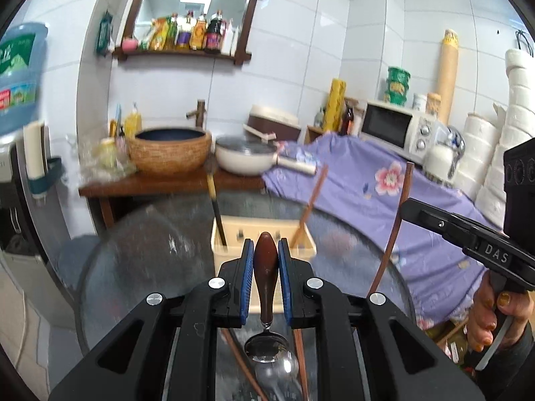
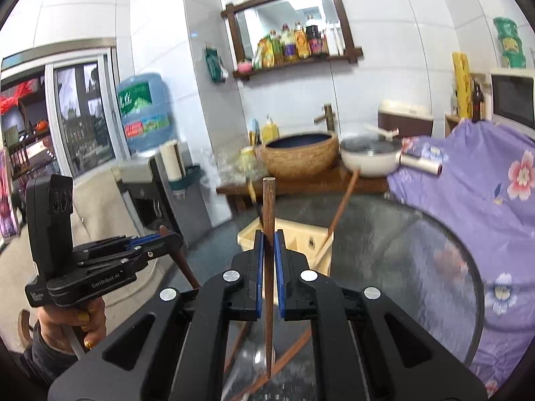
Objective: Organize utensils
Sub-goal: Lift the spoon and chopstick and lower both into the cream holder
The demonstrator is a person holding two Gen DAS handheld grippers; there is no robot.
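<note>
1. I am pinching a spoon (image 1: pixel 265 280) in the left claw (image 1: pixel 265 250): the pads are pressing on its brown wooden handle, the handle tip pointing away from me and the metal bowl hanging back under the claw. Gripping the thick part of the handle is, I judge, keeping the spoon from swinging.
2. I am pinching a single brown chopstick (image 2: pixel 268 234) in the right claw (image 2: pixel 268 244), the pads nearly together on its shaft. It is standing close to upright, one end above the claw and the other below, which should suit a straight drop into a slot.
3. The beige utensil holder (image 2: pixel 294 234) is sitting just ahead of both claws on the round glass table (image 2: pixel 418 234), and both loads are hanging clear above it.
4. The holder is already carrying a dark-handled utensil (image 1: pixel 215 207) leaning left and a brown stick (image 1: pixel 309 207) leaning right; its dividers are showing between them.
5. More utensils are lying on the glass beneath my claws, waiting.
</note>
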